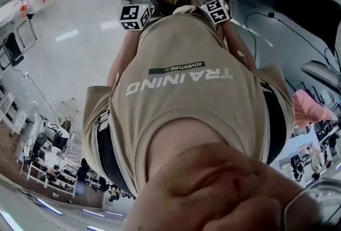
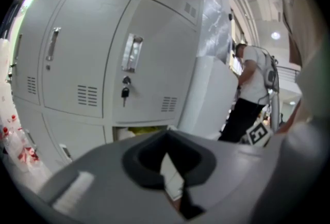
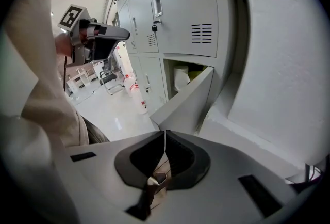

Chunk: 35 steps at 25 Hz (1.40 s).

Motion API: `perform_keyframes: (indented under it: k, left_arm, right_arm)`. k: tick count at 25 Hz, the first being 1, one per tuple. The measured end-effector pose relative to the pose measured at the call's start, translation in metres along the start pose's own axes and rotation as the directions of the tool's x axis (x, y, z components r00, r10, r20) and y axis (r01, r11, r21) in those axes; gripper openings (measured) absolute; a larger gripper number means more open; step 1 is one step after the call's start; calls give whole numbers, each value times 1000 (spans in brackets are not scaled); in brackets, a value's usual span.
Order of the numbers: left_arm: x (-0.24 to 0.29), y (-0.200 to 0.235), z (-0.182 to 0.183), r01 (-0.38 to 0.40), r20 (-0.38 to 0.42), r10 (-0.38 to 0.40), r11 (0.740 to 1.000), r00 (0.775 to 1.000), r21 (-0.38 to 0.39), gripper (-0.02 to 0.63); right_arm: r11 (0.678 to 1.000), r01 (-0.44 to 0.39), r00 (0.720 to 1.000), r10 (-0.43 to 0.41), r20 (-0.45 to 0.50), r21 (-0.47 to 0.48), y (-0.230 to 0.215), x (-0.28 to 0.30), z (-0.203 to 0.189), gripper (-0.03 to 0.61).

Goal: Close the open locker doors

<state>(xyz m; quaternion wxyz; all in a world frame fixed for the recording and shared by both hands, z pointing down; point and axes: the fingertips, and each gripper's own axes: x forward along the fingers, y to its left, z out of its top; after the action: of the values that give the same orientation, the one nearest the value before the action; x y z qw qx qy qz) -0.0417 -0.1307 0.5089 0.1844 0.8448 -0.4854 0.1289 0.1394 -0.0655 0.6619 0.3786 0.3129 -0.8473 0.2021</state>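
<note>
Right gripper view: I read the right gripper (image 3: 164, 133) jaws pressed together, empty. Left gripper (image 2: 166, 140) likewise closed on nothing. Just beyond the right jaws, an open locker door (image 3: 188, 99) stands ajar in the lower row of the grey lockers (image 3: 180, 11).

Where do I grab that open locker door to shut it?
Take the open door by its thin free edge, the corner sticking out nearest the right gripper, coming from the front. It hangs swung outward, hinged at the far side, so that edge likely swings easiest.
</note>
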Motion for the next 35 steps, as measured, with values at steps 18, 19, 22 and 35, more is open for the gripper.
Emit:
perform_keyframes:
  k: [18, 19, 22, 35]
  left_arm:
    - [-29, 67, -1, -15, 71, 18, 999, 997, -47, 0]
    - [-29, 70, 1, -14, 79, 18, 999, 997, -52, 0]
    - [-27, 80, 6, -12, 96, 18, 998, 995, -64, 0]
    - [-22, 136, 11, -53, 90, 58, 997, 994, -53, 0]
  right_arm:
    - [996, -89, 996, 88, -12, -33, 41, 55, 74, 15]
    - [996, -89, 996, 89, -17, -20, 42, 58, 77, 15]
    - [996, -91, 995, 91, -34, -3, 44, 64, 85, 15]
    - [993, -120, 993, 119, -7, -12, 53, 131, 138, 15]
